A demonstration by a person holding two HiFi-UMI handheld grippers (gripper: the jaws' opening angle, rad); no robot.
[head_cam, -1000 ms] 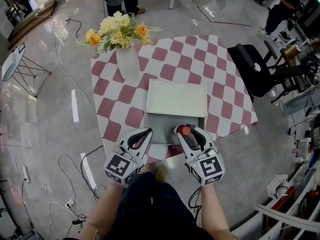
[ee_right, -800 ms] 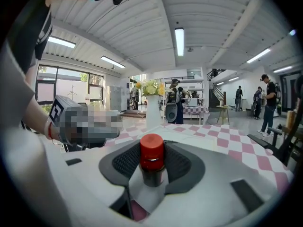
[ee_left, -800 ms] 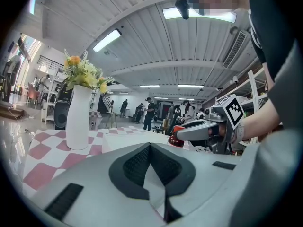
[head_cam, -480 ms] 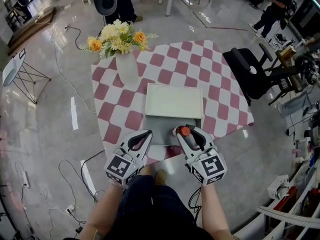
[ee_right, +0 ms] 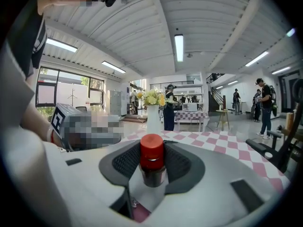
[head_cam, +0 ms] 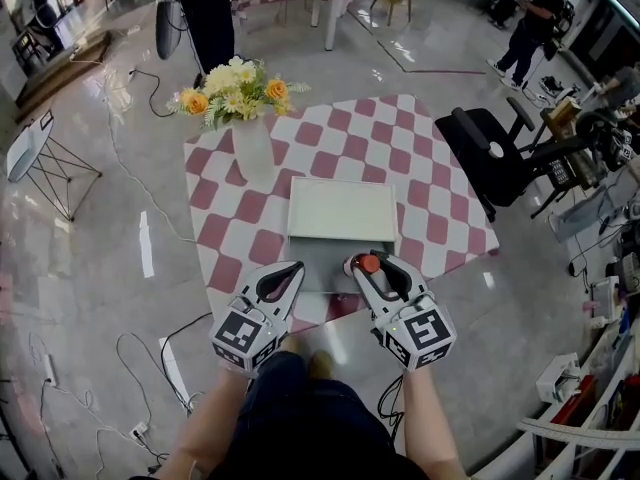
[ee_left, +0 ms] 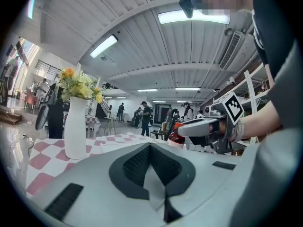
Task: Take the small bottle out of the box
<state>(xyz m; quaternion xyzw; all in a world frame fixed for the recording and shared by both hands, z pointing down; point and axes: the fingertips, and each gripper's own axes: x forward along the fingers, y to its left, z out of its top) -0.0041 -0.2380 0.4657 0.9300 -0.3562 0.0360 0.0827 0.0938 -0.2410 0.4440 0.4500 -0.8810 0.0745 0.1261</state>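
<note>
The small dark bottle [head_cam: 370, 264] with a red cap [ee_right: 152, 150] stands upright between the jaws of my right gripper [head_cam: 373, 267], which is shut on it just above the near right corner of the box. The grey box [head_cam: 318, 260] lies open on the checked table, its white lid [head_cam: 341, 210] folded back flat. My left gripper [head_cam: 275, 280] hovers at the box's near left corner, jaws together and empty. In the left gripper view its jaws [ee_left: 150, 149] meet, and the bottle [ee_left: 175, 137] shows to the right in the right gripper [ee_left: 201, 126].
A white vase of flowers [head_cam: 251, 138] stands on the red-and-white checked table [head_cam: 420, 168] at the back left. A black office chair [head_cam: 495, 158] is close to the table's right side. Cables [head_cam: 150, 338] lie on the floor at the left. People stand far behind.
Both grippers keep their places and the bottle stays gripped. The head view has tilted a little, so more of the room behind the table shows.
</note>
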